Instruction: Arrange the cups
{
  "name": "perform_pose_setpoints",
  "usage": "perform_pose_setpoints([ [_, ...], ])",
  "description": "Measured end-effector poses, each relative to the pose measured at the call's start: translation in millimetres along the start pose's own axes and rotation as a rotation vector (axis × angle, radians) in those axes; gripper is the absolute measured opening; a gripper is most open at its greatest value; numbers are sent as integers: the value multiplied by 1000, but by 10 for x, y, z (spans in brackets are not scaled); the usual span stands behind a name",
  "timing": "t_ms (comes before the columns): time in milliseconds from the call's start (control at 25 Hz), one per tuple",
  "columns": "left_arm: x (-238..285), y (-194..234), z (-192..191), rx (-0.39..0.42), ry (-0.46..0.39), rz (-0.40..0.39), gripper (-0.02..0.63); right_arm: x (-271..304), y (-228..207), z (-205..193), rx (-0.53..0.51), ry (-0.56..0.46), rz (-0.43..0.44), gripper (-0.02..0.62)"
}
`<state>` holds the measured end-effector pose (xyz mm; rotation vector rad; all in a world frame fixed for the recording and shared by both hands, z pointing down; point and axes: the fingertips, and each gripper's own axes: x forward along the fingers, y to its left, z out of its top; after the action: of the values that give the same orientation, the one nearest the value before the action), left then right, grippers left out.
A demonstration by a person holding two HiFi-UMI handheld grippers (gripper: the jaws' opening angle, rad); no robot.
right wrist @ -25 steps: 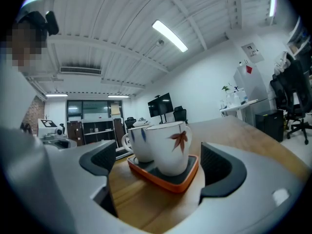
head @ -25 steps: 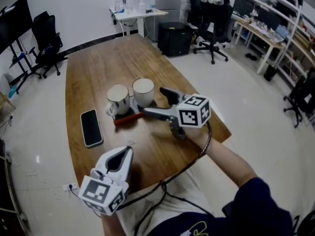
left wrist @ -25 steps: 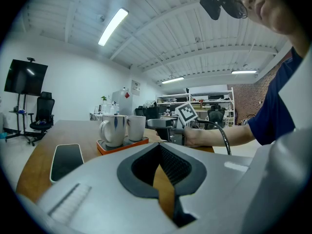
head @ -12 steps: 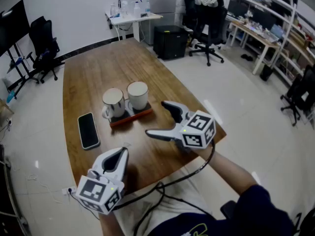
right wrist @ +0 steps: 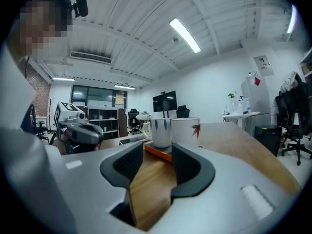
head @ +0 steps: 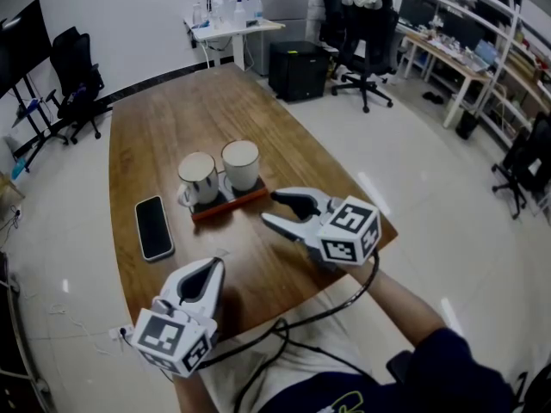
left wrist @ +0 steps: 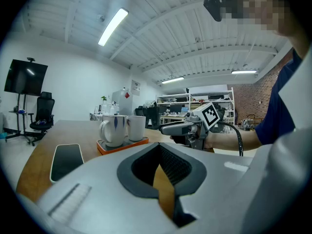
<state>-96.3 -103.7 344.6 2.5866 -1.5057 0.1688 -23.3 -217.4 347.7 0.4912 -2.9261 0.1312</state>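
Two white cups stand side by side on a small orange tray (head: 250,200) in the middle of the wooden table. The left cup (head: 197,176) has a handle and a blue mark; the right cup (head: 240,163) bears a red leaf. My right gripper (head: 271,208) hovers just right of the tray, pointing at it without touching. Its jaws have just been closing and stand open, with only bare table between them. The right gripper view shows both cups (right wrist: 161,130) ahead past the jaw tips. My left gripper (head: 219,265) rests near the table's front edge, shut and empty.
A black phone (head: 154,227) lies face up left of the tray. The table's near right corner (head: 392,226) is close behind my right gripper. Office chairs (head: 366,33), a black cabinet (head: 294,70) and desks stand on the floor beyond the table.
My right gripper has drawn back from the tray toward the near edge, and its jaws have narrowed. The left gripper and the cups have stayed put.
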Motion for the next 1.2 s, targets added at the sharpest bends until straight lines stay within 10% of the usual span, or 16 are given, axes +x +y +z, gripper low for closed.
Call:
perform_pose_setpoints([
  [200, -1, 2, 2, -1, 0, 0, 3, -1, 14, 0, 0, -2, 2, 6],
  [1200, -11, -12, 33, -1, -1, -1, 3, -61, 740, -8, -62, 9, 332, 0],
])
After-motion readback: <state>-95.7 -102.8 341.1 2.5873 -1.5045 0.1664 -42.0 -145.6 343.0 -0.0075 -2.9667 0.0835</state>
